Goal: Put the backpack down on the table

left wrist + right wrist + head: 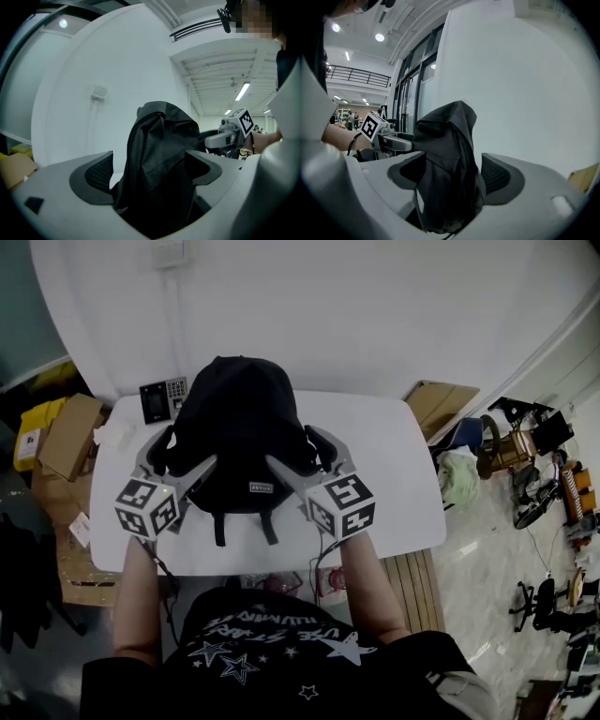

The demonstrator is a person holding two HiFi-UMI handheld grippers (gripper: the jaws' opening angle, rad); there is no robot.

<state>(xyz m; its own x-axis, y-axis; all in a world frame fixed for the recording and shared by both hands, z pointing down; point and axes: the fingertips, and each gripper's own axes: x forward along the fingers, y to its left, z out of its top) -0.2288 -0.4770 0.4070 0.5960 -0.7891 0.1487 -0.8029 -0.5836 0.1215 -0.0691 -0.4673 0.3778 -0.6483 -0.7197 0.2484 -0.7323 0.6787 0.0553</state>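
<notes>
A black backpack (239, 432) stands upright on the white table (394, 474), its straps hanging toward the front edge. My left gripper (178, 457) is at the pack's left side and my right gripper (300, 454) at its right side. Both are open. In the left gripper view a fold of the backpack (161, 159) sits between the spread jaws of the left gripper (150, 173), and the pads do not press on it. The right gripper view is alike: black fabric (445, 173) lies loose between the wide jaws of the right gripper (454, 176).
A dark keypad device (162, 397) lies at the table's back left corner. Cardboard boxes (66, 432) stand beside the table on the left, a cardboard sheet (439, 404) at the right. A white wall rises just behind the table. Clutter covers the floor at right.
</notes>
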